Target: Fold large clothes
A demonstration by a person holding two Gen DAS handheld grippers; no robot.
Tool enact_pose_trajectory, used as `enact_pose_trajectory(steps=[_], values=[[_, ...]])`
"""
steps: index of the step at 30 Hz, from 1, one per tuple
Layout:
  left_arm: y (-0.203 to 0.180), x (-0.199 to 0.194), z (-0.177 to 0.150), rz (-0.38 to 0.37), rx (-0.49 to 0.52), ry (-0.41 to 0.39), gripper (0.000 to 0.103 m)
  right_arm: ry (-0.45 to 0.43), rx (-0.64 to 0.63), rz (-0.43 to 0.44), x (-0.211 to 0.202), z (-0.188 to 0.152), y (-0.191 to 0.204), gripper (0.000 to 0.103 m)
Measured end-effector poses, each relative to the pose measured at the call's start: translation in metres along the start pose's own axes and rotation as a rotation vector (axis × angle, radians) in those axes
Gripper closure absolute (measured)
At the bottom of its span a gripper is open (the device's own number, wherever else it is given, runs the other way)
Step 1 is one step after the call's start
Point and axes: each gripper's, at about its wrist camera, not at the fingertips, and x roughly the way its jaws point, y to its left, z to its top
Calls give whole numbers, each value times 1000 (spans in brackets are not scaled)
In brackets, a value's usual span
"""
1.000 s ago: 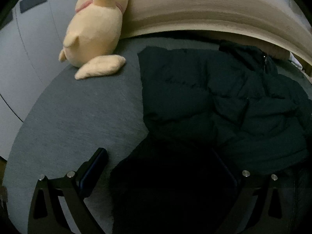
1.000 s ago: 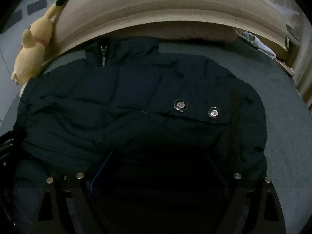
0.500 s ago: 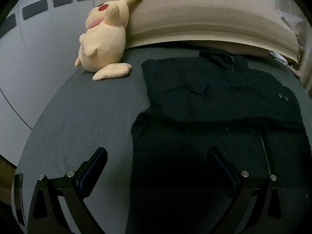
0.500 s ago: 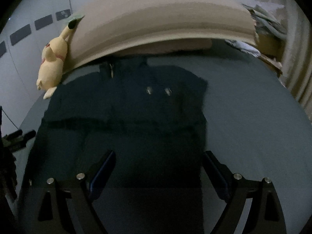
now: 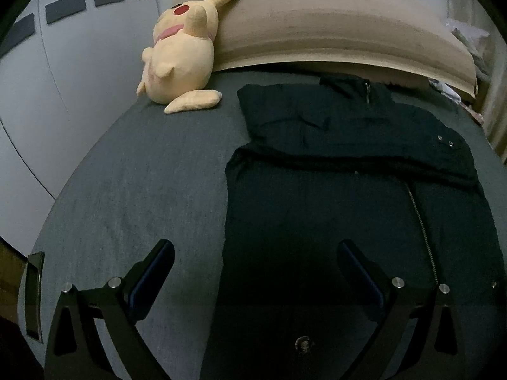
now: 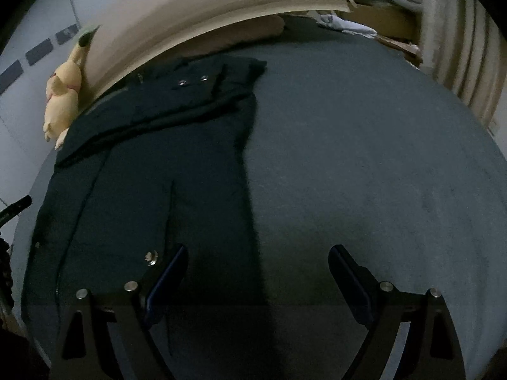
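Note:
A dark puffer jacket (image 5: 348, 164) lies flat on the grey bed (image 5: 142, 190), its collar toward the headboard and a sleeve folded across the chest. Its zipper (image 5: 421, 228) runs down the front. My left gripper (image 5: 253, 262) is open and empty above the jacket's near left edge. In the right wrist view the jacket (image 6: 152, 164) fills the left half. My right gripper (image 6: 256, 266) is open and empty over the jacket's near right edge, with a snap button (image 6: 151, 257) by its left finger.
A yellow plush toy (image 5: 180, 53) leans on the tan headboard (image 5: 332, 28) at the bed's far left corner. A white wall (image 5: 47, 79) borders the left side. Loose clothes and a curtain (image 6: 459, 63) stand at the far right. Bare grey sheet (image 6: 364, 158) lies right of the jacket.
Both grippers have pulled back from the jacket's upper part toward its hem. The jacket now lies flat with the sleeve folded across it. Both grippers stay open.

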Motion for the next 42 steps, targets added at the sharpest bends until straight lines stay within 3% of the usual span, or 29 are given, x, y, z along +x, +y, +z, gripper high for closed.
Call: enact_pose_trajectory(steps=[7, 13, 16, 20, 22, 24, 27, 30, 32, 35, 36, 37, 38, 39, 40, 42], values=[[-8, 17, 27, -9, -10, -20, 1, -97, -28, 35, -13, 58, 29, 11], [-29, 47, 74, -40, -39, -120, 1, -180, -232, 145, -4, 137, 128, 11], [-32, 69, 93, -41, -44, -116, 1, -226, -261, 104, 15, 173, 152, 11], [-8, 87, 111, -35, -26, -143, 1, -202, -54, 84, 54, 208, 105, 11], [17, 98, 125, -50, -64, -137, 1, -167, 81, 85, 79, 221, 59, 11], [48, 113, 137, -87, -150, -109, 1, -127, 210, 125, 104, 230, 18, 11], [83, 146, 151, -231, -285, -13, 1, -26, 367, 266, 146, 237, -27, 11], [88, 171, 154, -338, -347, 67, 1, 21, 368, 379, 174, 241, -28, 11], [83, 186, 153, -387, -357, 122, 1, 37, 336, 402, 188, 241, -19, 11], [76, 192, 153, -361, -347, 101, 1, 36, 379, 416, 205, 239, -16, 14], [74, 192, 154, -359, -343, 101, 4, 21, 396, 424, 206, 240, -16, 22], [72, 191, 155, -359, -340, 96, 17, 20, 407, 430, 209, 242, -16, 32], [69, 190, 158, -367, -320, 86, 38, 38, 396, 423, 212, 245, -17, 63], [64, 192, 161, -366, -281, 112, 81, 64, 341, 404, 213, 248, -8, 76], [62, 193, 165, -359, -272, 119, 86, 49, 256, 361, 205, 251, 4, 81], [59, 174, 168, -307, -266, 39, 92, -24, 124, 304, 178, 254, 27, 87]])
